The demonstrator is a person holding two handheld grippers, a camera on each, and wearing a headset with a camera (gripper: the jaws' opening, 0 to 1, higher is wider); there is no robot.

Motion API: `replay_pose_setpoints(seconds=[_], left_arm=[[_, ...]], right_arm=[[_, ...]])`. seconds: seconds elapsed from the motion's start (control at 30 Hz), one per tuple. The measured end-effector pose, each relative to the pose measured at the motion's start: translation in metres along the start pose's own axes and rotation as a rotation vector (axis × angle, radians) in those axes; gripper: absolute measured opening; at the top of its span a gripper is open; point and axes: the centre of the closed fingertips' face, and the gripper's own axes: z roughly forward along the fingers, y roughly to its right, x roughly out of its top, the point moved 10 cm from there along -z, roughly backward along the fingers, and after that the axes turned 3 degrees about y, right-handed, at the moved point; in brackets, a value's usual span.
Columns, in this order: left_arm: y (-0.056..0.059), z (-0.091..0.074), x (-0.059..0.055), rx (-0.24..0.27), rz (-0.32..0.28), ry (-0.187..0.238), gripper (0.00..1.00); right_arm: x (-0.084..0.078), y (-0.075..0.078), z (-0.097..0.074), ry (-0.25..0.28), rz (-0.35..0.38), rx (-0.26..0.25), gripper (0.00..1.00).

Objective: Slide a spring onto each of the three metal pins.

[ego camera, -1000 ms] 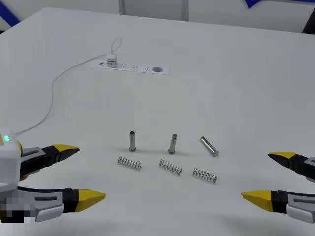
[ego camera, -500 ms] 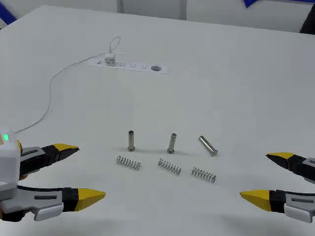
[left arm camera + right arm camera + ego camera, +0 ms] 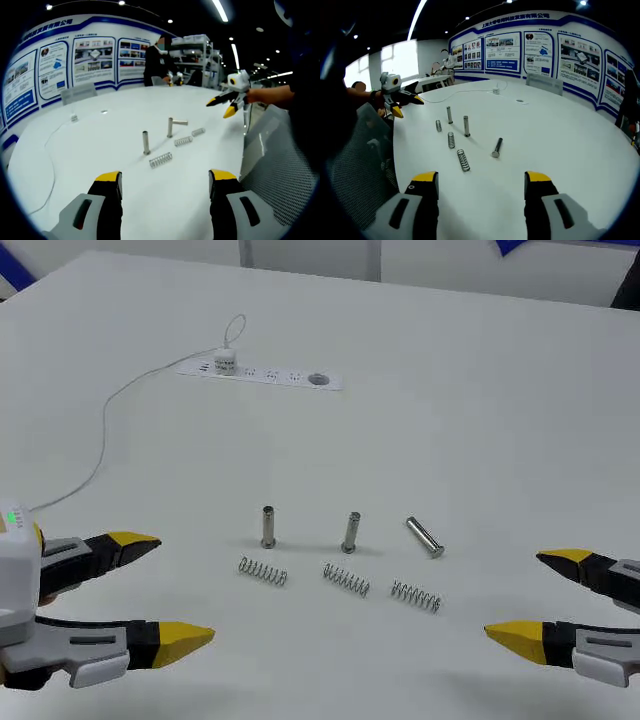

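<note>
Jaws apart and empty, the left gripper point(image 3: 183, 588) and right gripper point(image 3: 514, 595) flank a tidy row on the white table point(image 3: 450, 420) — each spring apparently set just in front of its pin for an easy pick. The left pin point(image 3: 268, 526) and middle pin point(image 3: 351, 532) stand upright, shafts pointing up; the right pin point(image 3: 424, 537) lies on its side, shaft slanting away to the left, head nearer the person — it likely needs standing first. The left spring point(image 3: 263, 571), middle spring point(image 3: 346, 580) and right spring point(image 3: 415, 596) lie flat, long axes roughly left to right.

A big white table point(image 3: 500, 410) stands under long ceiling lights point(image 3: 220, 10). Posters point(image 3: 512, 49) hang on the blue and white wall point(image 3: 570, 22), near a bright window point(image 3: 400, 60)
</note>
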Motion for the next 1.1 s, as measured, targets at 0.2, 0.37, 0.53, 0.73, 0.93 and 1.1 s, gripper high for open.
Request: replay_pose_setpoints(seconds=[0.2,0.37,0.53,0.73,0.93,1.1], left_arm=[[0.0,0.0,0.002,0.003,-0.002,0.002,0.72],[0.002,0.001,0.005,0.005,-0.001,0.005,0.72],[0.003,0.0,0.006,0.008,-0.002,0.004,0.72],[0.004,-0.002,0.005,0.016,-0.005,0.005,0.72],[0.006,-0.004,0.004,0.02,-0.007,0.0,0.71],[0.005,-0.005,0.005,0.025,-0.007,0.0,0.71]], right_arm=[[0.002,0.003,0.002,-0.001,0.002,-0.002,0.69],[0.007,0.007,0.01,0.003,0.009,-0.001,0.66],[0.016,0.012,0.018,0.0,0.026,-0.008,0.61],[0.024,0.017,0.034,-0.035,0.025,-0.012,0.54],[0.032,0.022,0.053,-0.073,0.01,-0.016,0.47],[0.041,0.025,0.07,-0.107,0.001,-0.017,0.44]])
